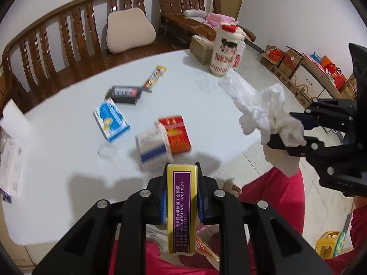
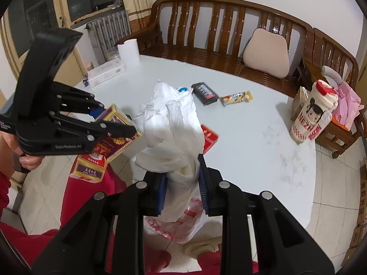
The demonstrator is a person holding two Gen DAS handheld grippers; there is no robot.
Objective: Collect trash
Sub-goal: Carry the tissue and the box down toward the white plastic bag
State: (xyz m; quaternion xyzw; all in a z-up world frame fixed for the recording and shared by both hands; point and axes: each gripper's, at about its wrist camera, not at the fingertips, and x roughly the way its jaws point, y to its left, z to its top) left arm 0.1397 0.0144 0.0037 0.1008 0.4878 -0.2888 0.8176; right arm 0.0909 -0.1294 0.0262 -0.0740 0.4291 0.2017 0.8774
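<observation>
Two hand-held grippers hang above the near edge of the round white desk (image 1: 57, 119), over red-clad legs: the left hand-held gripper (image 1: 182, 197) is clamped tight on a yellow and purple carton (image 1: 182, 208), and the right hand-held gripper (image 2: 182, 190) pinches a crumpled white tissue wad (image 2: 174, 137). On the desk lie a blue and white box (image 1: 111, 120), a red box (image 1: 175, 135), a white box with blue stripe (image 1: 152, 146), a black packet (image 1: 123, 94) and a yellow snack wrapper (image 1: 154, 76), well apart from the tall cartoon-printed cup (image 1: 226, 50) at the far edge.

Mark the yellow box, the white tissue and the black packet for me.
yellow box (image 1: 181, 208), left wrist view, purple label strip.
white tissue (image 2: 174, 123), right wrist view, crumpled middle.
black packet (image 1: 125, 93), left wrist view, top face.
</observation>
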